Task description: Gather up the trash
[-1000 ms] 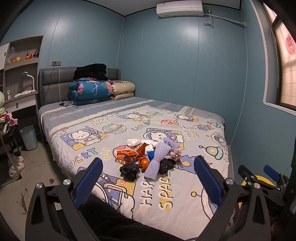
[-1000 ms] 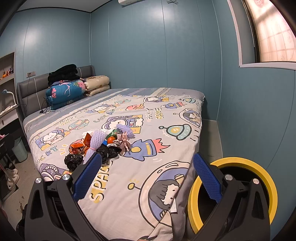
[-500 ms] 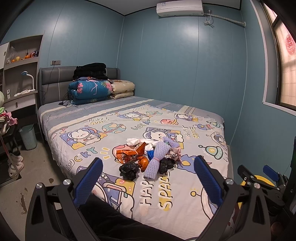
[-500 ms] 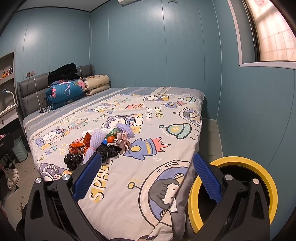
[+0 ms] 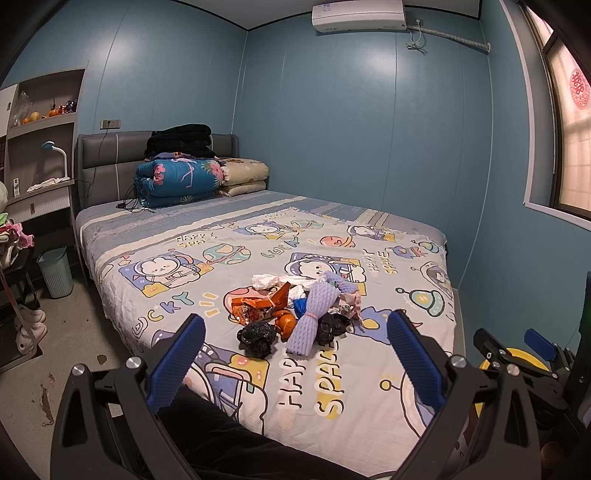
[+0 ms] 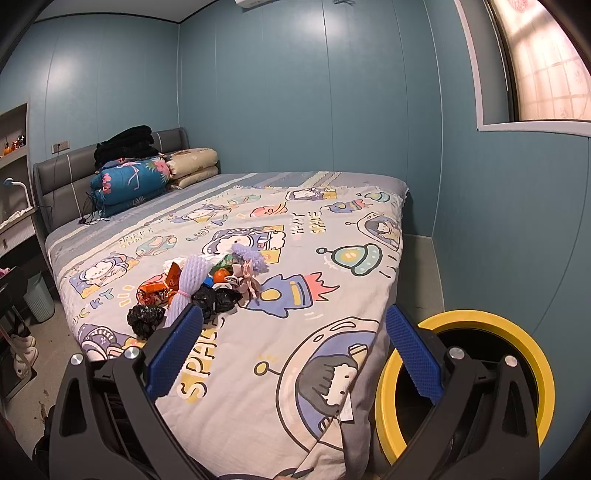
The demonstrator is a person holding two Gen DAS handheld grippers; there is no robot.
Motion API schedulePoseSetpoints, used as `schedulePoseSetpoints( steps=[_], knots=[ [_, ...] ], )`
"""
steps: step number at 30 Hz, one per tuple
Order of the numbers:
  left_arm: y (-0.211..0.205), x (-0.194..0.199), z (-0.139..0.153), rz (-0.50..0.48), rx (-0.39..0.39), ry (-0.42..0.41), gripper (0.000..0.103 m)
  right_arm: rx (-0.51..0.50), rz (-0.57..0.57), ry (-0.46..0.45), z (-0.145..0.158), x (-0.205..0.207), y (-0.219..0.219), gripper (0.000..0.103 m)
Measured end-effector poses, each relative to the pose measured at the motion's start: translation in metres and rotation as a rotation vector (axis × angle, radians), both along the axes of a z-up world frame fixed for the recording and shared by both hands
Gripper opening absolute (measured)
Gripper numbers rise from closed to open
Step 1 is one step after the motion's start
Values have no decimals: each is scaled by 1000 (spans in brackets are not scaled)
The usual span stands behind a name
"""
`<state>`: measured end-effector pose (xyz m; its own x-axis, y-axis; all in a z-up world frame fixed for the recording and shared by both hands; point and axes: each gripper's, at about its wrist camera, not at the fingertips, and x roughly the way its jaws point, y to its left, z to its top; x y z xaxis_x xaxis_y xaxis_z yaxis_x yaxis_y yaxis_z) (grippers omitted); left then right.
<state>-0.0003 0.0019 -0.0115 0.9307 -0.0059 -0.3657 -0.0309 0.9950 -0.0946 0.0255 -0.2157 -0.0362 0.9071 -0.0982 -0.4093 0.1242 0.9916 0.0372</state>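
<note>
Two grippers, left [image 5: 295,354] and right [image 6: 293,349], fingers spread wide and empty, short of the trash pile [image 5: 295,314].

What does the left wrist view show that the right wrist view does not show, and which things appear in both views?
Only the left wrist view shows the whole air conditioner and the open right gripper from outside. Only the right wrist view shows the whole yellow-rimmed bin beside the bed. Both show the trash pile, the folded quilts, the small blue basket, and their own open gripper; the left gripper faces the pile.
</note>
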Motion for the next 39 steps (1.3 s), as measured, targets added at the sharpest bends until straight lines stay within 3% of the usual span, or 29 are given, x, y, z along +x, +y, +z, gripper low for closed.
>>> schedulePoseSetpoints(
  steps=[39],
  knots=[
    [1,3,3,-19,-12,14,95,26,-25,19,2,8,-6,95]
  ],
)
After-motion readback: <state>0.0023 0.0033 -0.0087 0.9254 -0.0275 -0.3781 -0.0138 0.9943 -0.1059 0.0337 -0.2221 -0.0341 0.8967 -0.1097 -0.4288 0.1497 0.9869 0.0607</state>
